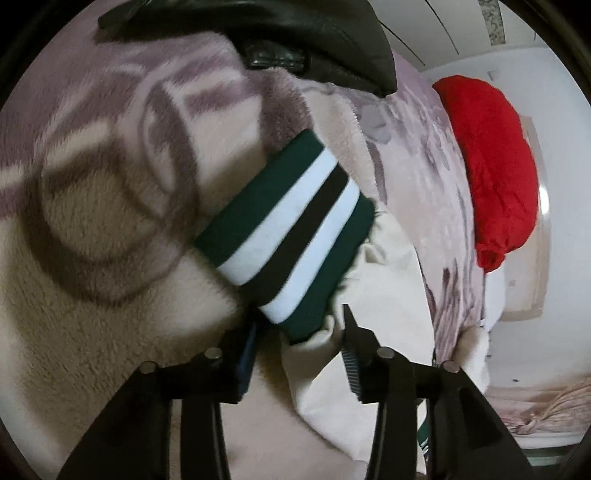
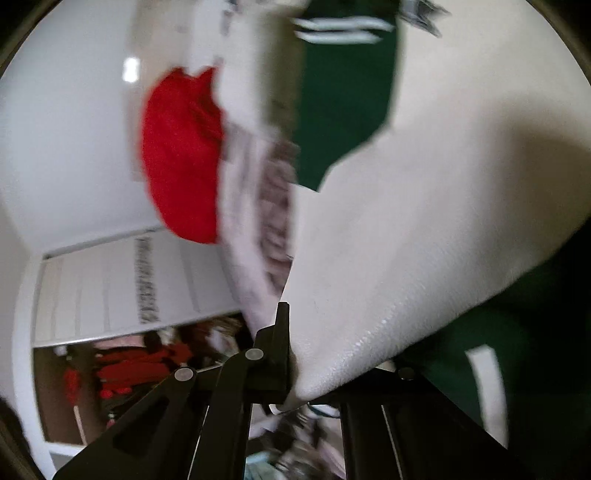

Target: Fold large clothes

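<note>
A cream and dark green jacket lies across a plush bed blanket. Its striped cuff, green with white and black bands, ends the cream sleeve in the left wrist view. My left gripper has its fingers spread on either side of the cuff's near end, not closed on it. In the blurred right wrist view my right gripper is shut on a fold of the cream sleeve, lifted off the bed. The green jacket body shows beyond, and the right finger is hidden under cloth.
A black leather garment lies at the far end of the blanket. A red garment sits on the bed's right edge and also shows in the right wrist view. White walls and a wardrobe stand beyond.
</note>
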Available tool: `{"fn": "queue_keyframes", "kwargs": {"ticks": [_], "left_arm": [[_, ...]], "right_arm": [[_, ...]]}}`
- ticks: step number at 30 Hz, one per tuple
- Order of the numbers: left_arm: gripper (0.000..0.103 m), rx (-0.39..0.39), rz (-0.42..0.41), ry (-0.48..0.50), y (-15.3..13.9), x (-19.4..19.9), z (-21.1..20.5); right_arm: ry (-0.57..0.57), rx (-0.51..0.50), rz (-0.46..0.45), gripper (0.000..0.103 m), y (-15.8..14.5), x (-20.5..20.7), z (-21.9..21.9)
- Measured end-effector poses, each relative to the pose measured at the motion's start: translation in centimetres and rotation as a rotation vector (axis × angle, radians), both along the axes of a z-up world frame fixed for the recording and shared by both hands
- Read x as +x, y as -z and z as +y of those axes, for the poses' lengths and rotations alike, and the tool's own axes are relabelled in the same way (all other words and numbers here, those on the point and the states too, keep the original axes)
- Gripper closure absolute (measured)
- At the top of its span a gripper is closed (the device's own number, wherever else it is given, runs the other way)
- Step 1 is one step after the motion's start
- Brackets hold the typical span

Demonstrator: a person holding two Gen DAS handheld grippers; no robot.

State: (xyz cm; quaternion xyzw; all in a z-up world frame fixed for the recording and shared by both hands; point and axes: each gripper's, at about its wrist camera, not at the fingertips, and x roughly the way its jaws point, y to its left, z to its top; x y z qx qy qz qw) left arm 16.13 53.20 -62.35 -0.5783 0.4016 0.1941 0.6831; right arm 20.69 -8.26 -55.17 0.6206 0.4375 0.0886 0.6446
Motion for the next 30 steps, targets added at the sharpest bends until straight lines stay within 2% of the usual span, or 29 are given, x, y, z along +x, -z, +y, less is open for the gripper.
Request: {"fn": "queue_keyframes", "kwargs": {"ticks": [2,4,5,7,8,9,10,12,14,16,17,18,19,23,27,28,30], "left_arm": [[0.06,0.004,-0.007,0.013,-0.2,0.0,-0.3],[0.054,0.005,-0.012,0.022,-0.4,0.0,-0.5],[0.053,0.008,-0.012,0.026,-0.4,0.2,-0.7],[0.05,0.019,-0.002,0.035,-0.3,0.7,-0.9],[0.049,0.026,0.001,0.038,-0.4,0.8,-1.1],[0.048,0.028,0.004,0.036,-0.2,1.2,-1.1],[0.044,0.029,0.006,0.035,-0.2,1.5,-1.2],[0.042,0.035,0.008,0.024,-0.2,2.0,-1.3],[0.042,0.072,0.041,0.015,-0.4,2.8,-1.6],[0.046,0.16,0.052,-0.002,-1.3,3.3,-2.2],[0.052,0.216,0.057,-0.003,-2.0,3.7,-2.6],[0.069,0.252,0.072,0.002,-2.4,4.0,-2.8],[0.083,0.298,0.1,0.005,-2.9,4.3,-3.0],[0.089,0.393,0.072,-0.01,-5.9,4.4,-3.7],[0.09,0.581,0.04,0.055,-11.4,4.7,-6.7],[0.09,0.634,0.031,0.077,-13.1,4.8,-7.9],[0.09,0.715,0.01,0.124,-16.3,5.0,-10.6]], "right_arm": [[0.01,-0.023,-0.065,0.097,-1.5,0.8,-0.3],[0.032,-0.005,-0.09,0.097,-1.1,1.3,-0.6],[0.022,0.001,-0.07,0.097,-0.4,1.5,-0.5],[-0.036,-0.101,0.0,0.097,2.0,2.3,0.2],[-0.105,-0.167,0.086,0.092,4.2,2.2,0.5],[-0.195,-0.191,0.213,0.086,6.9,2.2,1.2],[-0.236,-0.176,0.296,0.066,8.8,1.6,1.4],[-0.196,-0.124,0.27,0.062,8.9,0.4,0.7],[-0.238,-0.173,0.246,0.046,7.3,0.0,0.2],[-0.273,-0.238,0.246,0.036,5.7,-0.5,-0.1],[-0.311,-0.287,0.264,0.034,4.7,-0.8,-0.3],[-0.338,-0.321,0.276,0.033,3.9,-1.1,-0.4],[-0.365,-0.369,0.292,0.026,3.2,-1.3,-0.3],[-0.487,-0.656,0.386,0.024,0.2,-1.5,-1.0],[-0.653,-1.163,0.408,0.015,-1.8,0.1,-0.2],[-0.687,-1.238,0.4,0.015,-1.6,0.7,-0.3],[-0.696,-1.257,0.4,0.015,-1.2,1.3,-0.8]]}}
